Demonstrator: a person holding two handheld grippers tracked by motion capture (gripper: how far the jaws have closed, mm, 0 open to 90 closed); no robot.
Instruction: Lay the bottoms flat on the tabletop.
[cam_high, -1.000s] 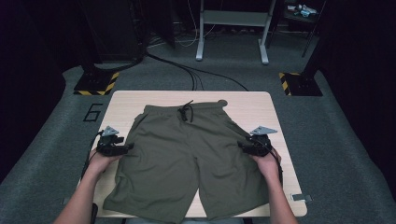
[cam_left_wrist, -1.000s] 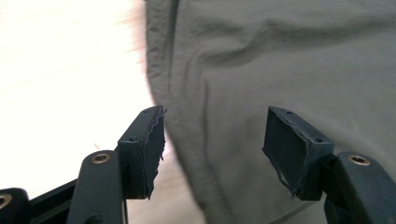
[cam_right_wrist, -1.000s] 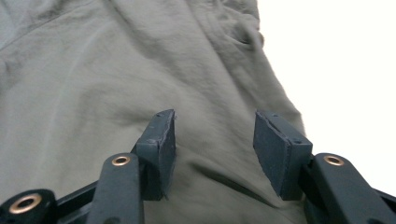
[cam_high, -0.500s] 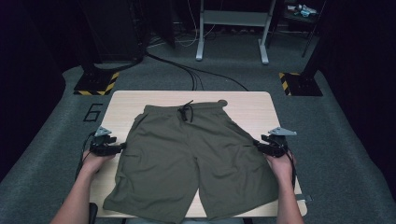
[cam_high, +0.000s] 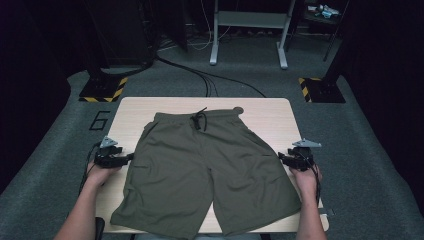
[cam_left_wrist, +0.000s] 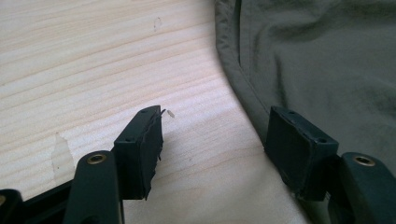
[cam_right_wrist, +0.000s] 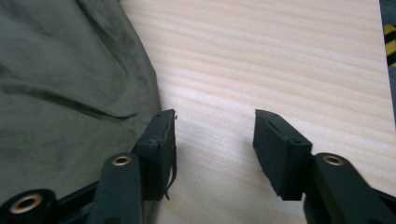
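Wooden table carries the olive shorts, spread flat in its middle. My left gripper and right gripper stand open and empty at both side seams; I judge folding not begun.

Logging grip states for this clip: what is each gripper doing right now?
Left gripper: open, holding nothing, at the shorts' edge.
Right gripper: open, holding nothing, over bare table.
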